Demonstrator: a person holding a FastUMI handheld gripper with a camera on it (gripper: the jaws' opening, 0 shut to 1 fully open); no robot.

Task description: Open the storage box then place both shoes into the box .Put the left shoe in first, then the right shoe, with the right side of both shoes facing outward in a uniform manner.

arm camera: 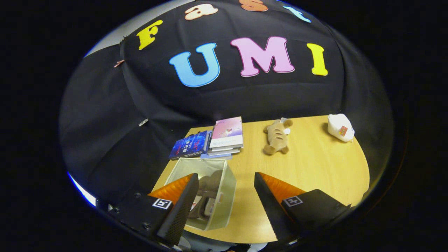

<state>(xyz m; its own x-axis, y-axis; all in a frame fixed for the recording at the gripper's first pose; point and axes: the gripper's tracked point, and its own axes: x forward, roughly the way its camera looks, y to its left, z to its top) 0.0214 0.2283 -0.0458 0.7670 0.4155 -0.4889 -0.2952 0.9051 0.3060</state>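
Box: the storage box (224, 189) stands open on the table (315, 168), shoes (206, 199) apparently inside.
Gripper (224, 206): jaws spread wide, holding nothing.
Progress: looks nearly finished.

Open box (224, 196), shoes (206, 196) inside.

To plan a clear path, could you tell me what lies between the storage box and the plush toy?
In the gripper view, only bare tabletop separates the storage box from the plush toy. The gripper hangs open above it, holding nothing.
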